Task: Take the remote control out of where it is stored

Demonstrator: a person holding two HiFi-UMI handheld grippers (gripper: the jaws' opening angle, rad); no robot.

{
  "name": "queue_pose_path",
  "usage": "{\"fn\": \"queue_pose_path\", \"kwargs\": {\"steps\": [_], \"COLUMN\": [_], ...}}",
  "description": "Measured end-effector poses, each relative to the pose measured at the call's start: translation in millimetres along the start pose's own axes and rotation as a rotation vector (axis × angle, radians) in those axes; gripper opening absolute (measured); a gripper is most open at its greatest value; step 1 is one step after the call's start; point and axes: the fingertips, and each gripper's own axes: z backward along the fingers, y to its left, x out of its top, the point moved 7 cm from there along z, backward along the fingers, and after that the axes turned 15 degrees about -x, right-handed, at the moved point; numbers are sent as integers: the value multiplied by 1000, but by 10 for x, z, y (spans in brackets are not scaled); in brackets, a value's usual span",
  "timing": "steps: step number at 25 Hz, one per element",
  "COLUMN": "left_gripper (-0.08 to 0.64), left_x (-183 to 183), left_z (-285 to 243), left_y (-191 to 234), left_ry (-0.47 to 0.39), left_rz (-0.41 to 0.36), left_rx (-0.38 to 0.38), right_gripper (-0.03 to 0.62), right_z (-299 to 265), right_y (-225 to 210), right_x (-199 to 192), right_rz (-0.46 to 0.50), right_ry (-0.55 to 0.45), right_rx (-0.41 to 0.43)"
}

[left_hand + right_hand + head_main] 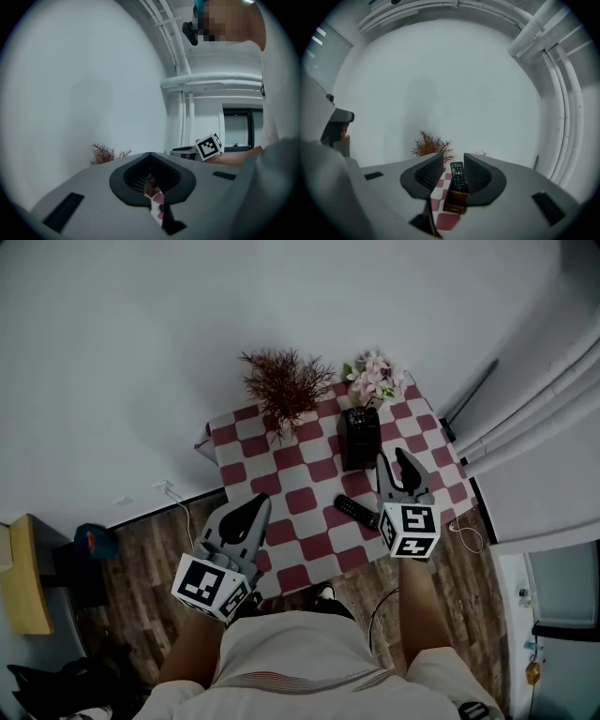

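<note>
A dark storage box (359,439) stands at the back of the checkered table (305,545), and a black remote control (457,176) stands upright in it (455,202). A second black remote (356,511) lies flat on the cloth in front of the box. My right gripper (392,459) hovers just right of the box, open. In the right gripper view the upright remote shows in the gap of that gripper (453,156), further off and untouched. My left gripper (257,505) hangs over the table's front left edge, shut and holding nothing (150,154).
A dried red plant (286,385) and pink flowers (377,378) stand at the table's back edge behind the box. White walls close in behind and to the right. Wooden floor (159,559) lies left of the table, with a yellow cabinet (23,577) at the far left.
</note>
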Motion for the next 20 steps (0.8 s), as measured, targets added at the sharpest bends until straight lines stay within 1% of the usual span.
{"fn": "queue_pose_path", "kwargs": {"steps": [4,8,13,15,17,20], "left_gripper": [9,9,9,9,9,9], "left_x": [-95,-201,-279,-303,-327,-364], "left_z": [76,119,172,176,183,197], "left_y": [82,165,261,299,328,356], "left_ry": [18,43,68,75,84,95], "left_rz": [20,43,65,73,78,87], "left_rx": [36,74,116,126,135,146], "right_gripper": [162,202,212,215,218,218], "right_z": [-445,-904,-1321,-1458,-1558,-1644], "right_y": [115,233,367,407,449,469], "right_x": [-159,-392,-620,-718,-811,-915], "right_rz": [47,63,100,109,114,123], "right_ry": [38,82,116,153,191,207], "right_rx": [-24,-44,-78,-87,-96,-116]}}
